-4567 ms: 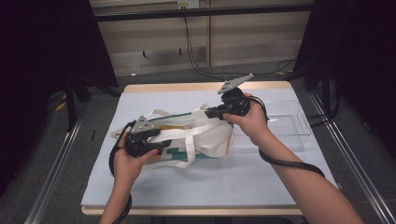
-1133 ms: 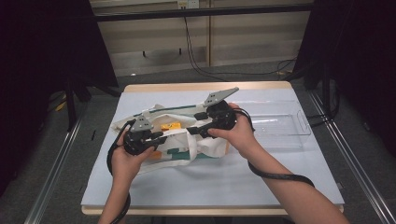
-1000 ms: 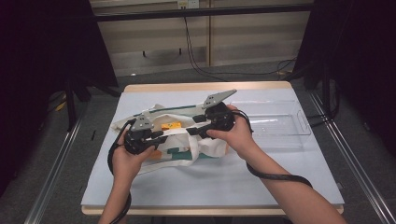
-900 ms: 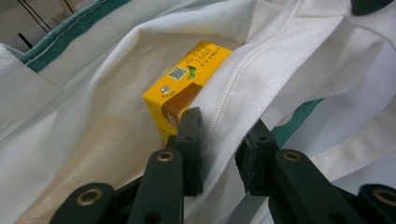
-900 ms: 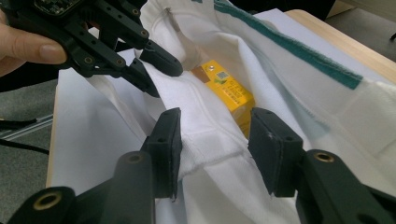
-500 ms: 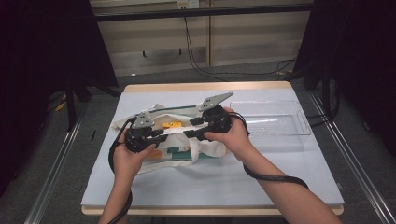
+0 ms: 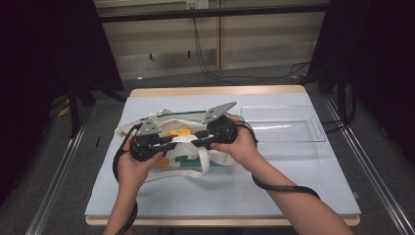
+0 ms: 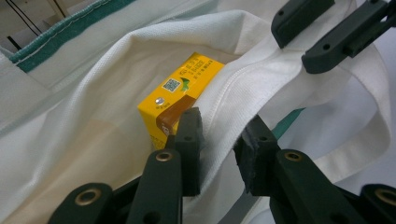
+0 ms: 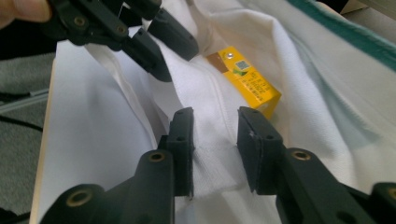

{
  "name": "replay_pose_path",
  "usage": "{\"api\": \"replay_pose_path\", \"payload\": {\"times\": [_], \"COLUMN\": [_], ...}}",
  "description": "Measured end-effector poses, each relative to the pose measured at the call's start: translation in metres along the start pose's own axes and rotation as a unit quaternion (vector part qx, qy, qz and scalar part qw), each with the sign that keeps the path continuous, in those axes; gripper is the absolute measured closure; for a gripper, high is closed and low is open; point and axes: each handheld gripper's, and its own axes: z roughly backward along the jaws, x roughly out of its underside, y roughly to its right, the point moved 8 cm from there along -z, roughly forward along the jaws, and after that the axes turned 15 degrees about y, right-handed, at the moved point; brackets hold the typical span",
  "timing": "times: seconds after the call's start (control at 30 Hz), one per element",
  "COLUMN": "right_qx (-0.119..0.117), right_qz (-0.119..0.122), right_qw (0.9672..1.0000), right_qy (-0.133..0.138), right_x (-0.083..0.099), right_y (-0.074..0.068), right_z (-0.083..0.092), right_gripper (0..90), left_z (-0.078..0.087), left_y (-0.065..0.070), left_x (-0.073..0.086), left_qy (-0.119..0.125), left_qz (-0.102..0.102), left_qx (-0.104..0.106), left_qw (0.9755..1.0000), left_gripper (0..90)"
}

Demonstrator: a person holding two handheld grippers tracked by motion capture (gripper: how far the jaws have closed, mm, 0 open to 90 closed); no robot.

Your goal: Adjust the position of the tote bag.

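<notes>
Juice carton [image 8: 180, 95], yellow, lies flat inside the white tote bag [image 7: 147, 128] on the desk [image 7: 303, 176], its long axis slanting toward the bag's mouth, foil-spot end nearest the left gripper [image 8: 217, 140]. Both grippers' fingers stand narrowly apart astride the bag's rim; the right gripper [image 9: 215, 140] likewise. Judged best: pinch the rim firmly on both sides and spread evenly.

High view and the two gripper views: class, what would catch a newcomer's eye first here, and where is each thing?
First, the bright yellow carton lying inside the open white tote bag at the table's left-centre. Next, the two black claws meeting over the bag's mouth: the left claw and the right claw each stand open astride the bag's white rim. Lastly, a clear plastic tray sits to the right of the bag.
</notes>
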Motion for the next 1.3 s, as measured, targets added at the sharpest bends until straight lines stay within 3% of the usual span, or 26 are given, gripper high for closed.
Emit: {"api": "replay_pose_path", "payload": {"times": [0.07,0.13,0.2,0.3,0.4,0.5,0.63,0.87,0.93,1.13,1.3], "right_qx": [-0.005,-0.004,0.006,0.011,0.020,0.016,0.014,0.012,0.011,0.010,0.010], "right_qz": [0.004,-0.010,-0.007,-0.010,0.005,0.005,0.020,0.018,0.022,0.023,0.026], "right_qw": [1.0000,0.9999,1.0000,0.9999,0.9997,0.9998,0.9997,0.9998,0.9997,0.9997,0.9996], "right_qy": [-0.001,0.008,0.001,0.000,-0.010,-0.013,-0.006,0.001,0.000,-0.001,-0.001], "right_x": [0.000,-0.001,0.001,0.003,0.007,0.009,0.006,0.007,0.007,0.008,0.008], "right_y": [-0.002,-0.004,-0.002,0.001,0.002,0.001,-0.002,-0.002,-0.003,-0.004,-0.004], "right_z": [-0.002,-0.004,-0.007,-0.010,-0.011,-0.011,-0.010,-0.009,-0.010,-0.010,-0.010], "right_gripper": [64.5,57.2,50.4,48.6,58.3,69.3,79.2,81.7,81.7,81.6,81.5], "left_z": [0.000,0.000,-0.002,-0.004,-0.003,-0.003,0.003,0.020,0.021,0.011,-0.002], "left_y": [0.000,0.000,0.001,0.001,0.001,0.000,-0.004,-0.015,-0.019,-0.026,-0.034], "left_x": [0.000,0.000,-0.001,-0.001,-0.002,-0.002,-0.006,-0.021,-0.024,-0.032,-0.037], "left_qy": [-0.003,-0.002,0.002,0.001,-0.001,0.003,0.018,0.046,0.042,0.035,0.025], "left_qz": [0.001,0.002,0.002,0.002,0.001,0.004,0.020,0.036,0.034,0.026,0.024], "left_qx": [-0.001,0.002,0.004,0.005,0.007,0.010,0.009,-0.006,-0.009,-0.005,-0.007], "left_qw": [1.0000,1.0000,1.0000,1.0000,1.0000,0.9999,0.9996,0.9983,0.9985,0.9991,0.9994], "left_gripper": [72.1,72.1,72.0,71.9,71.6,70.5,60.8,45.1,42.2,36.1,36.3]}}
